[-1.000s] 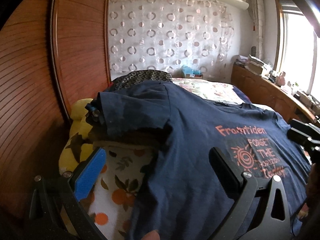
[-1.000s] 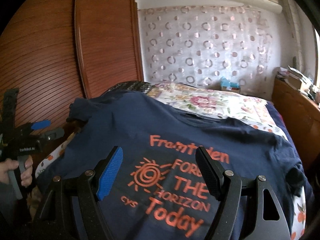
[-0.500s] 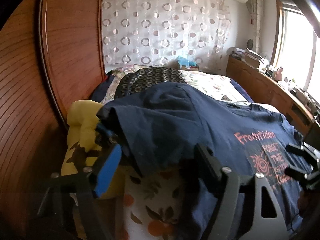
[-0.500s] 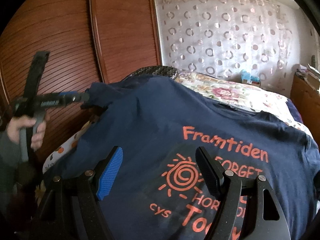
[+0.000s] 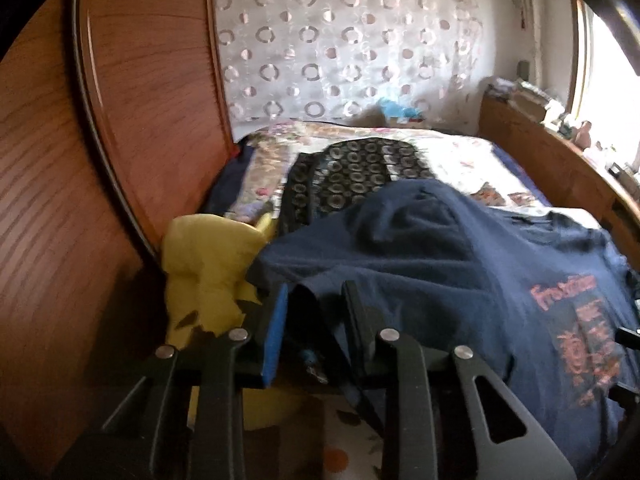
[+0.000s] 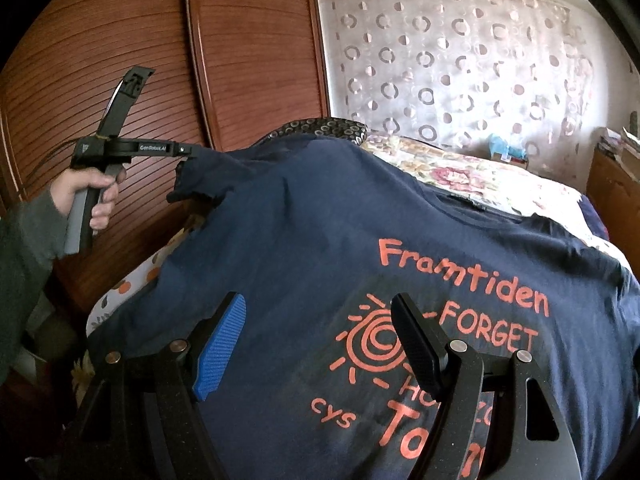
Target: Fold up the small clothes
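one navy t-shirt [image 6: 320, 240], left tool [image 5: 314, 312] pinching its sleeve, right tool [image 6: 320, 340] open

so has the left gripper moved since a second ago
Yes. In the right wrist view the left gripper has risen against the wooden wardrobe, lifting the navy t-shirt by its sleeve.

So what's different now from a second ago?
The left gripper has closed its fingers on the sleeve of the navy T-shirt and lifted that corner up off the bed. The right gripper stays open above the orange print, and the shirt's body still lies flat.
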Demonstrator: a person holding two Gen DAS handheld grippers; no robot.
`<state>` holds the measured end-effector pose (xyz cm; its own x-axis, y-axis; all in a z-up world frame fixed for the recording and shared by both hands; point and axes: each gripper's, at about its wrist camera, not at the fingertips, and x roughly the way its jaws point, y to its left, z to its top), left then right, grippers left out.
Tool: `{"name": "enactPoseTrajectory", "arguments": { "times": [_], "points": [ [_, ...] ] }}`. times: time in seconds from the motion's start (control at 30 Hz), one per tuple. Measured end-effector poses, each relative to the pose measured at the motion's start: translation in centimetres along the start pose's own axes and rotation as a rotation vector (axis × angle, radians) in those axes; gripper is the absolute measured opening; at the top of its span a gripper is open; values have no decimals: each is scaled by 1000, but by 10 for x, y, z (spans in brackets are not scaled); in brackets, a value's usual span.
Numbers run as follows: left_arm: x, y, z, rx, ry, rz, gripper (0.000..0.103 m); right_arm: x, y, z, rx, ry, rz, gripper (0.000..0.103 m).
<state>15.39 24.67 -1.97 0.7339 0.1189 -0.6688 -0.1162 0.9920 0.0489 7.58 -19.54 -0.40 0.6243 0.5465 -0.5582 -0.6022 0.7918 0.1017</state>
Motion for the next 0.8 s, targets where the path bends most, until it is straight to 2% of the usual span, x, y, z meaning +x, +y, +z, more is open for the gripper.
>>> {"name": "enactPoseTrajectory", "arguments": {
  "times": [0.17, 0.23, 0.27, 0.3, 0.33, 0.67, 0.8],
  "points": [
    [18, 5, 3, -8, 76, 1, 29, 13, 10, 5, 5, 15, -1, 77],
    [19, 5, 1, -2, 74, -10, 29, 12, 11, 5, 1, 15, -2, 77],
    [18, 3, 0, 7, 65, -20, 15, 12, 11, 6, 0, 16, -3, 77],
    [15, 1, 0, 18, 53, -24, 6, 12, 10, 6, -1, 16, -4, 77],
    [12, -2, 1, 25, 44, -23, 5, 12, 10, 6, 0, 15, -5, 77],
    [-33, -37, 29, 62, -56, -138, 2, 9, 3, 2, 35, 10, -11, 77],
    [-47, -77, 46, 118, -88, -203, 2, 6, 0, 2, 55, -2, -17, 77]
  ]
}}
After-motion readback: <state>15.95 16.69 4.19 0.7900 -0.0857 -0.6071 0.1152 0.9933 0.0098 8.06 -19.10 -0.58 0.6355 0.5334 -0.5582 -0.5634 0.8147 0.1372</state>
